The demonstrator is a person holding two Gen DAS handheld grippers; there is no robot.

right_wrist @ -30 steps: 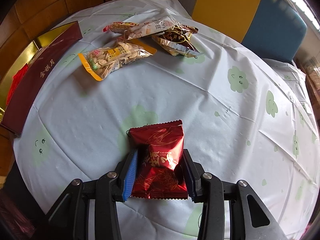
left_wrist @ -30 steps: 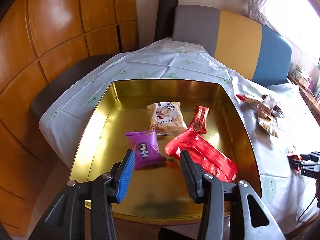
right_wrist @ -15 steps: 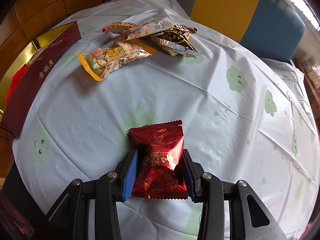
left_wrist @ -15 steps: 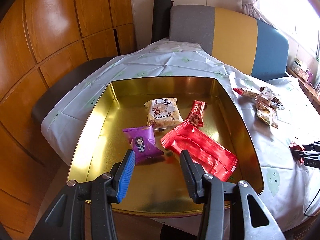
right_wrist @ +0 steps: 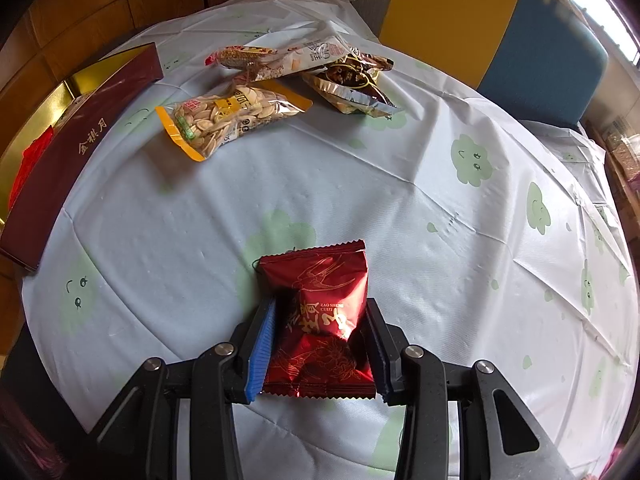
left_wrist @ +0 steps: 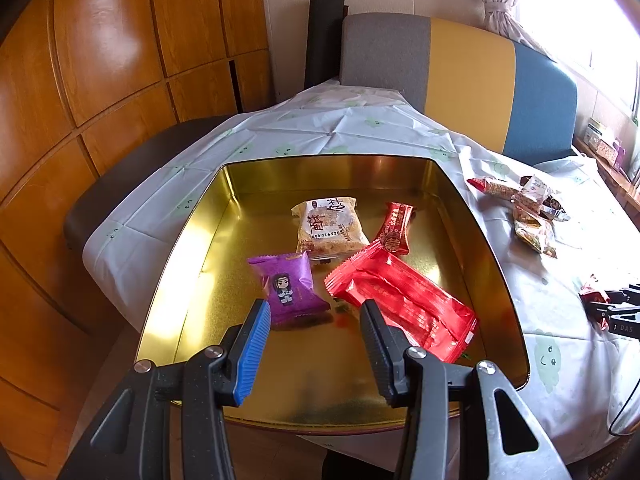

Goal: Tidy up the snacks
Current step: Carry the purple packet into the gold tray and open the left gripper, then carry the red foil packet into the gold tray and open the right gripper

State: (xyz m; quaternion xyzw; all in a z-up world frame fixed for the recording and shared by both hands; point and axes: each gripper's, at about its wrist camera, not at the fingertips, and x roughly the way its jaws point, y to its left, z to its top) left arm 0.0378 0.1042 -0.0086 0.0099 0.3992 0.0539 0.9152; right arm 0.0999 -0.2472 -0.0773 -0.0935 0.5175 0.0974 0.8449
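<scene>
Gold tin (left_wrist: 492,256) half bare, left claw (left_wrist: 316,316) empty

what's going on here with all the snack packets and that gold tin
A person with a gripper in each hand is sorting snacks into a gold tin. The right gripper is closed on a dark red packet over the tablecloth. The left gripper hovers open and empty over the tin, which already holds a purple packet, a large red packet, a beige one and a small red one. A bag of seeds and a few other packets lie out on the table.
</scene>
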